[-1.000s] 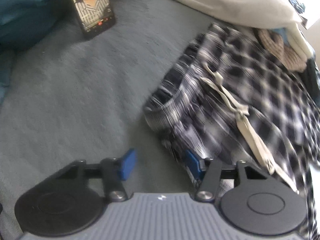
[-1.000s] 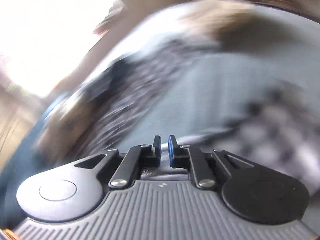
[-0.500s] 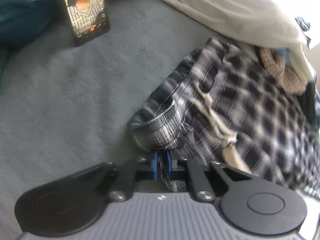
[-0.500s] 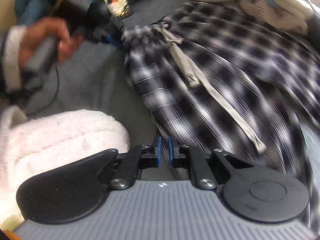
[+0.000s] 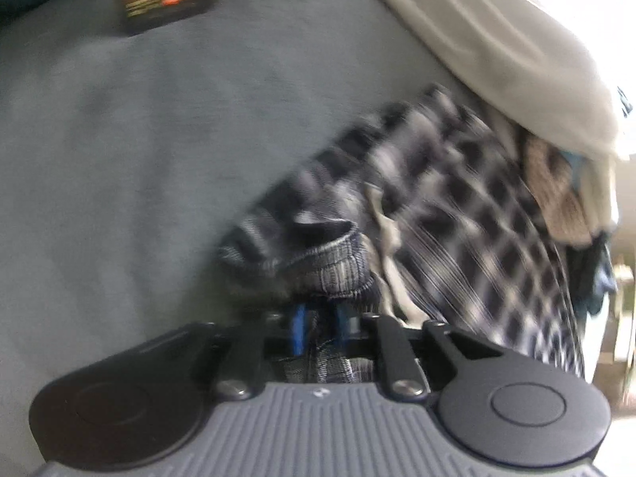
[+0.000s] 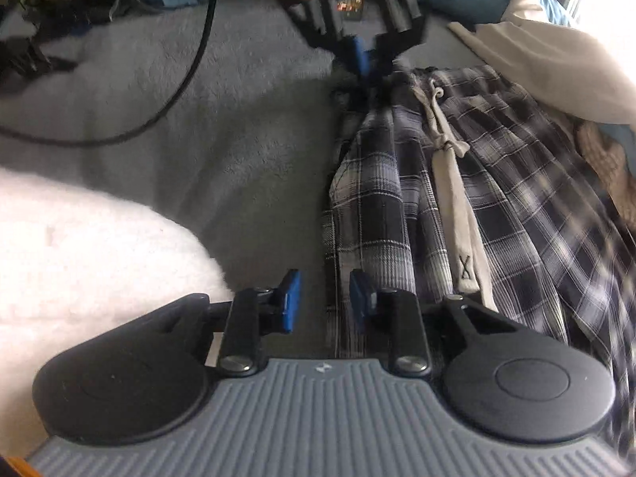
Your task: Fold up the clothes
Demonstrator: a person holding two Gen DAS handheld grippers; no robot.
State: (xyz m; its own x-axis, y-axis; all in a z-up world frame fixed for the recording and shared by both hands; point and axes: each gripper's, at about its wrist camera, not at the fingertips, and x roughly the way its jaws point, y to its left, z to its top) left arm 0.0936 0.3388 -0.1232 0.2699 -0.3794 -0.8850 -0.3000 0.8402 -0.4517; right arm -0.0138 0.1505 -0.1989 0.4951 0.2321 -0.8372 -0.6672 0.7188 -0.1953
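The plaid shorts [image 6: 469,183] are lying right of centre on the grey blanket [image 6: 246,127]. The left gripper [image 5: 320,324] is pinching their waistband, its jaws having just eased apart slightly. The right gripper [image 6: 325,298], jaws just opening, is straddling the shorts' near edge without pressing it.

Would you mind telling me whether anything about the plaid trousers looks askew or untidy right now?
Yes: the plaid trousers lie crumpled, not flat. Their waistband is bunched in the left gripper, the drawstring trails loose down the front, and a beige garment overlaps one side.
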